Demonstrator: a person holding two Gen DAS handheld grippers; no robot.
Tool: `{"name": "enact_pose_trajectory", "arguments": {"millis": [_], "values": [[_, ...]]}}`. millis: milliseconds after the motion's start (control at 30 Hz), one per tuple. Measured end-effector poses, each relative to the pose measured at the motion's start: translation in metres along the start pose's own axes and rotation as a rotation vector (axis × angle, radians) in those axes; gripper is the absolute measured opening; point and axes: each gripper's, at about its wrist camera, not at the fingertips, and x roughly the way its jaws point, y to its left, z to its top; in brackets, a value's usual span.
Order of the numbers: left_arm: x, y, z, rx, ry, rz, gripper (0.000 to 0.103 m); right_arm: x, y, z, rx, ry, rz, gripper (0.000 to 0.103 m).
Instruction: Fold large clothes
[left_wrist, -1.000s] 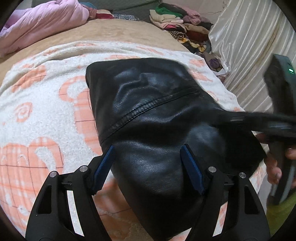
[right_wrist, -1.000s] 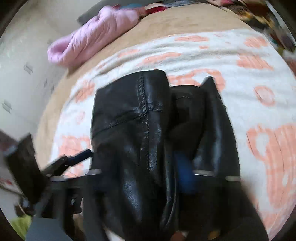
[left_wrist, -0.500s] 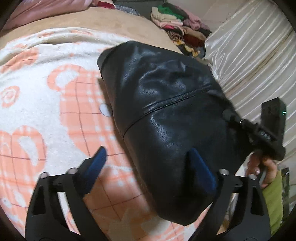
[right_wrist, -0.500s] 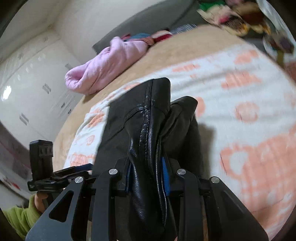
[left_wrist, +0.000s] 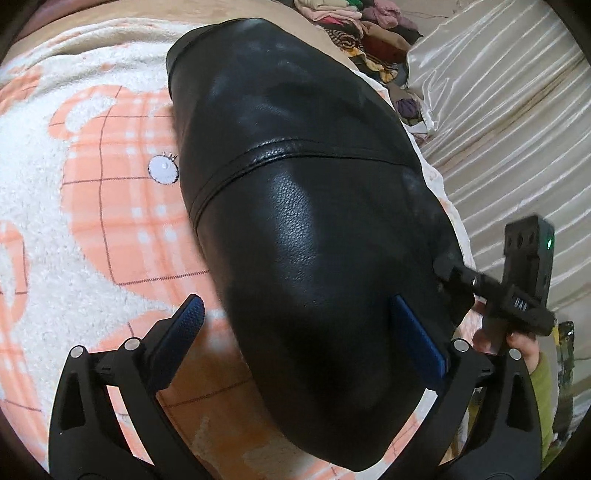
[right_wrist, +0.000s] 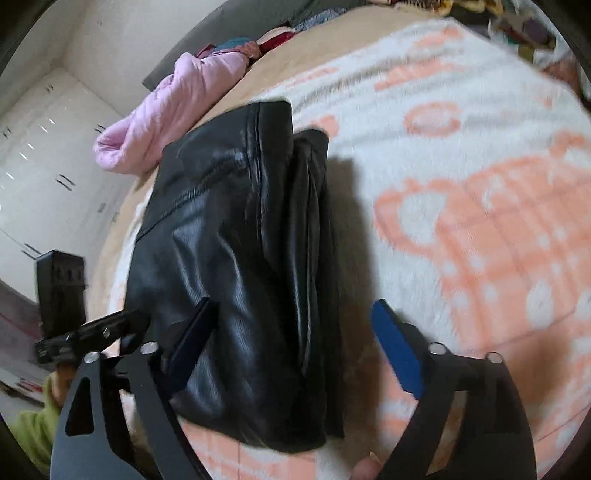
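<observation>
Both grippers are opening, pads clear of the folded black leather jacket (left_wrist: 306, 236) laid on the blanket (left_wrist: 92, 177): left gripper (left_wrist: 295, 332), right gripper (right_wrist: 291, 350). A pink garment (right_wrist: 166, 110) is shown only in the right view. Half a second earlier, the jacket was clamped by the right gripper.

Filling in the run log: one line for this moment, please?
garment: black leather jacket folded on blanket | left gripper: opening, no grip | right gripper: opening, released

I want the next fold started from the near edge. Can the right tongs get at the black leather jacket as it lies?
Probably yes. The right tongs are opening, pads apart, astride the folded black leather jacket on the blanket, with nothing between. The left tongs straddle another part.
</observation>
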Motion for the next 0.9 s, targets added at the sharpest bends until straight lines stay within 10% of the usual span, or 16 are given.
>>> {"name": "enact_pose_trajectory", "arguments": {"millis": [200,500,600,700,900], "values": [[0.0,0.002,-0.001,0.03,-0.001,0.022,0.094,0.012,-0.017,-0.022,0.135,-0.011,0.165,0.057],[-0.035,0.035,0.01,0.052,-0.064,0.114,0.094,0.015,0.048,-0.06,0.203,-0.119,0.121,0.052],[-0.034,0.04,0.008,0.084,-0.023,0.152,0.094,0.014,0.064,-0.066,0.103,-0.165,-0.002,0.062],[-0.036,0.04,0.006,0.106,-0.032,0.152,0.094,0.0,0.064,-0.06,0.079,-0.12,-0.012,0.092],[-0.037,0.027,0.005,0.168,-0.044,0.193,0.094,-0.041,0.069,0.003,0.014,-0.235,-0.075,0.094]]}}
